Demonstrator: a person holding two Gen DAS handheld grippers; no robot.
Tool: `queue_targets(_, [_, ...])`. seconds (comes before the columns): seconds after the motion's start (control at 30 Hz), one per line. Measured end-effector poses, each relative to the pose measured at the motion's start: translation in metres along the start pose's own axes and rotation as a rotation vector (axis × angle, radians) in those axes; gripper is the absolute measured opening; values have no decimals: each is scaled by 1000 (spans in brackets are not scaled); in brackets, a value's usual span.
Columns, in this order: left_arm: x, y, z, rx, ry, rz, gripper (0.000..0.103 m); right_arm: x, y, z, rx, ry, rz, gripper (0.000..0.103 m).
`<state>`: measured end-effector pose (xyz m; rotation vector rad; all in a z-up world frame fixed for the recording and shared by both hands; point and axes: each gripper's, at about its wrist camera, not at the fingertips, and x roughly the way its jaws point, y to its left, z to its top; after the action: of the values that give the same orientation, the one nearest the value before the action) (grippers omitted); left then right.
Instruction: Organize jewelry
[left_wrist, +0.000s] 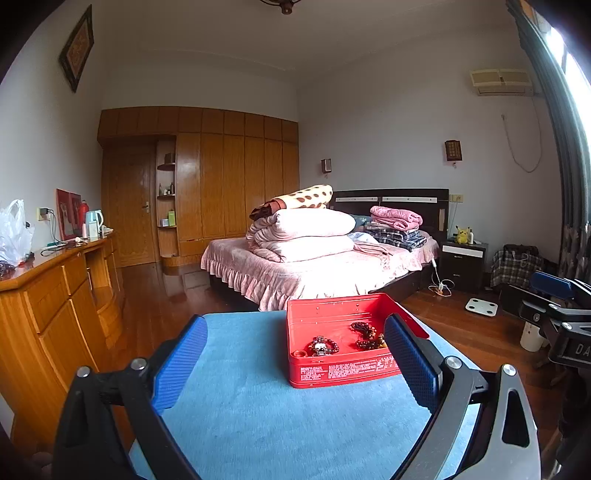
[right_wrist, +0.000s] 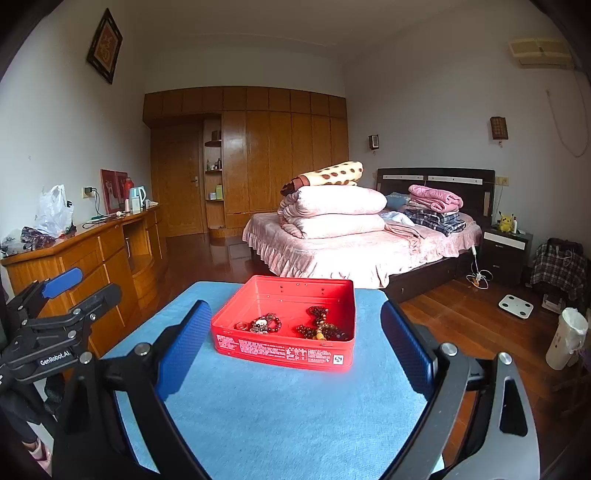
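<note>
A: Nearest, the left gripper (left_wrist: 295, 354) and right gripper (right_wrist: 295, 343) both hang spread wide, holding nothing, above the blue cloth-covered table (right_wrist: 277, 413).

B: At twelve o'clock sits the open red metal tin (right_wrist: 291, 354) with the dark beaded bracelets (right_wrist: 321, 330) inside. Judging by that tangle, one should descend slowly and pinch a single strand.

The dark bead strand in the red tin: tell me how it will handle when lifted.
The dark bead strand lies heaped in loose coils, so it will probably hang limp and swing. Its round, glossy-looking beads may slip between the fingers. Being tangled at the red tin's front right, it might drag neighbouring loops along.
</note>
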<state>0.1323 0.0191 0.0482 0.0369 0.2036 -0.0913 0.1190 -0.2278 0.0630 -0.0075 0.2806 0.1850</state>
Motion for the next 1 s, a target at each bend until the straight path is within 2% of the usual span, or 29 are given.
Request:
queue_targets(0.43, [-7, -1, 2, -10, -16, -12, 95, -6, 1, 1, 1, -16, 0, 90])
queue_targets(1.0, [0, -3, 4, -12, 7, -9, 95, -1, 3, 3, 0, 2, -4, 90])
